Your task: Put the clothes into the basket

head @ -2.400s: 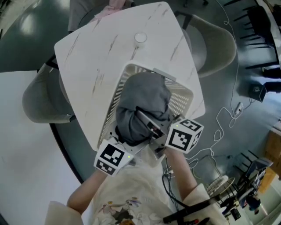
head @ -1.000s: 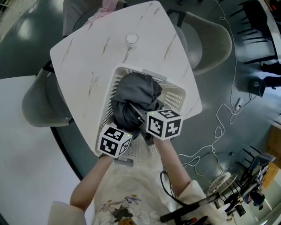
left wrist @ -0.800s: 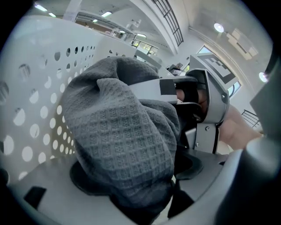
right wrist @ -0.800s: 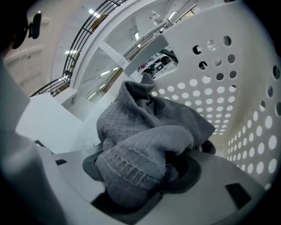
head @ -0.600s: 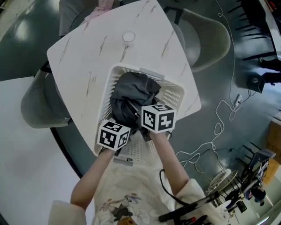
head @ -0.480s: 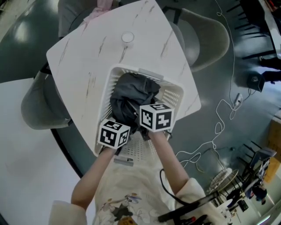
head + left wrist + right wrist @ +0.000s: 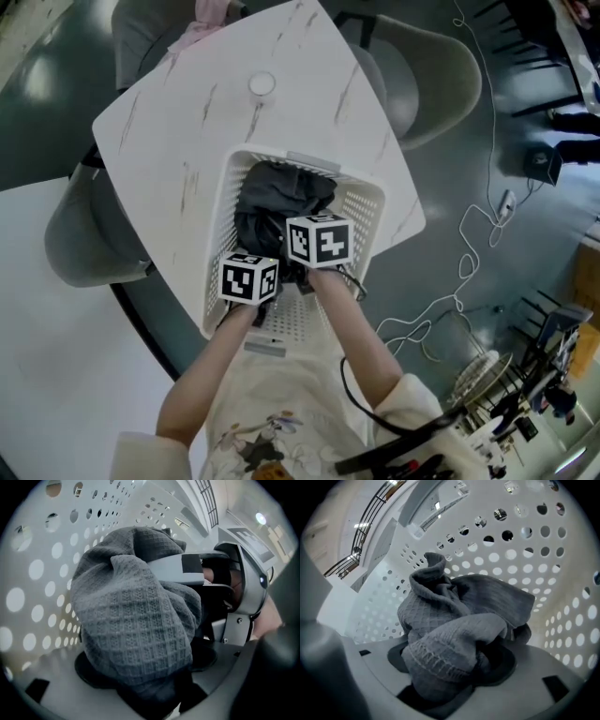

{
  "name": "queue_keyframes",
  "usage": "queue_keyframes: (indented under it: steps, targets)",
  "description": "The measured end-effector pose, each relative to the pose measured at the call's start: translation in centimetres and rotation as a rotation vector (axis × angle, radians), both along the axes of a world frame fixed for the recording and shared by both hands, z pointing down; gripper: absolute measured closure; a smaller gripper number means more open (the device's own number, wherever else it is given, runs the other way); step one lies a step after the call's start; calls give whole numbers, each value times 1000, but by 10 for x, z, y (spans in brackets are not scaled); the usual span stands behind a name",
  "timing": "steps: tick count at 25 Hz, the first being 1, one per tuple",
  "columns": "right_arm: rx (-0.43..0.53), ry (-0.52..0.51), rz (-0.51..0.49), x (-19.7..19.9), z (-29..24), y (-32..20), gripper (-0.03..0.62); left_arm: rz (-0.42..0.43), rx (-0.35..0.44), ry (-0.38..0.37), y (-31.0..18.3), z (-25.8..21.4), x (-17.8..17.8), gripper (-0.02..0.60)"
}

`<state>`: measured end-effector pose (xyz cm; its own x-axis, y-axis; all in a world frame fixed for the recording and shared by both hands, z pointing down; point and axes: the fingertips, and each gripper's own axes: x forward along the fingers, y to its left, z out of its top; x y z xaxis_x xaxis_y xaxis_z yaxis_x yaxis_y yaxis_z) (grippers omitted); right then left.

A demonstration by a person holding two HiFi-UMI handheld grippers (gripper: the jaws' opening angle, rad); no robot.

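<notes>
A white perforated basket (image 7: 364, 201) stands on the marble table (image 7: 197, 112). A grey knitted garment (image 7: 277, 195) lies bunched inside it. Both grippers reach down into the basket from its near end. My left gripper (image 7: 251, 274) has the knit (image 7: 136, 616) packed between its jaws, covering the pads. My right gripper (image 7: 315, 246) holds another fold of the same garment (image 7: 454, 620); its jaws are opening slightly, with the cloth still between them. The holed basket wall (image 7: 525, 550) stands close around the cloth, and the right gripper's body (image 7: 246, 581) shows beside it in the left gripper view.
A small round white disc (image 7: 262, 84) lies on the table beyond the basket. Pink cloth (image 7: 202, 23) hangs at the far table edge. Grey chairs (image 7: 431, 75) (image 7: 84, 234) flank the table. Cables (image 7: 469, 272) trail on the dark floor to the right.
Both grippers have sunk with the grey garment from above the rim down into the basket. The garment now sits lower and more bunched.
</notes>
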<state>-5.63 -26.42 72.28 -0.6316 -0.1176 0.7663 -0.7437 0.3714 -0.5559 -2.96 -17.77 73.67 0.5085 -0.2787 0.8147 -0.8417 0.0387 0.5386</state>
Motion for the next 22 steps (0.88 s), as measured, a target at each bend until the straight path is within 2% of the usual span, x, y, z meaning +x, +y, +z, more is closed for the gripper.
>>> queue_keyframes:
  steps: [4, 6, 12, 15, 19, 22]
  targets:
    - [4, 48, 0, 0, 11, -2, 307, -33, -49, 25, -1, 16, 1, 169]
    - [5, 64, -1, 1, 18, -3, 307, -41, -57, 17, -2, 22, 1, 195]
    - [4, 46, -19, -2, 24, -5, 304, -61, -48, -27, -4, 28, -1, 206]
    - [11, 30, -15, -2, 21, -6, 304, -58, -46, -14, -4, 27, 0, 205]
    - [18, 1, 11, 0, 4, -2, 264, -37, -45, 7, 0, 16, 1, 197]
    - [35, -22, 56, 4, -21, -5, 221, -30, -37, 3, 2, -1, -2, 149]
